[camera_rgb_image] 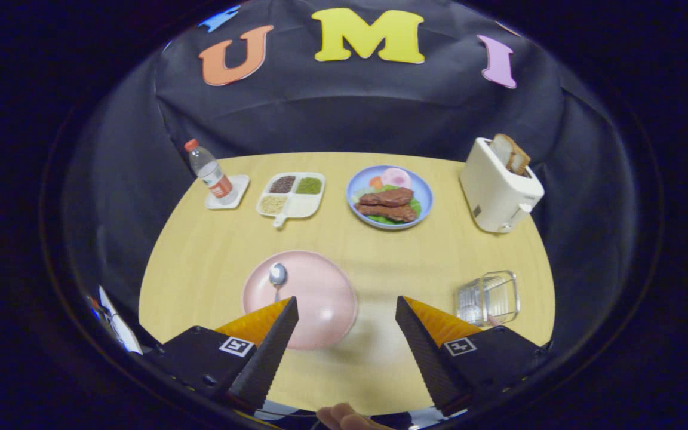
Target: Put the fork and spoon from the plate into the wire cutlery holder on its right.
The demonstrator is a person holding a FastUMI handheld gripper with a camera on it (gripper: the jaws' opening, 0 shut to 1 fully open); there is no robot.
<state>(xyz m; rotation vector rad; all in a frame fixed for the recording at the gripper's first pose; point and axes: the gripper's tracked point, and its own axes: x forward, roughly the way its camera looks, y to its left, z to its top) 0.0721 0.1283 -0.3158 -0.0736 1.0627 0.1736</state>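
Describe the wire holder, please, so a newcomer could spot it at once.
On the wooden table, look nearer than the white toaster, just beyond the open gripper. The wire holder sits there, right of the pink plate holding a spoon. It alone is see-through.

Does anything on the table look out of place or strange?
The wire cutlery holder lies tipped on its side, right of the pink plate. The plate holds a spoon; I see no fork. The open gripper holds nothing.
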